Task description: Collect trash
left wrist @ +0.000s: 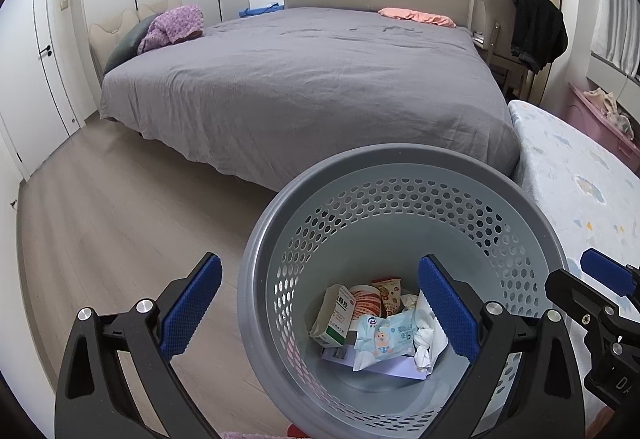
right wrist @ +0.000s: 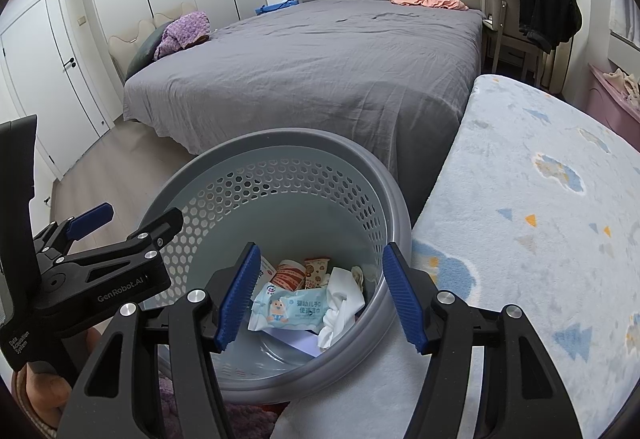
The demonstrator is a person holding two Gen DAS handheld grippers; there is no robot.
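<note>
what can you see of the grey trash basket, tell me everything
The trash basket is round, grey plastic by its look, with a broad smooth rim and walls pierced by hexagonal holes. It stands upright on the floor between the grey bed and a light patterned cover, which its rim seems to meet. Inside lie a wet wipes pack, a small box, snack wrappers, crumpled tissue and paper. Neither gripper visibly touches it.

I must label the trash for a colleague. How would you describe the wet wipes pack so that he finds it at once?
Look into the round grey basket that stands before the big grey bed. On top of the trash lies a flat, pale blue wet wipes pack. Only it shows a cartoon baby; its neighbours are a box and white tissue.
</note>
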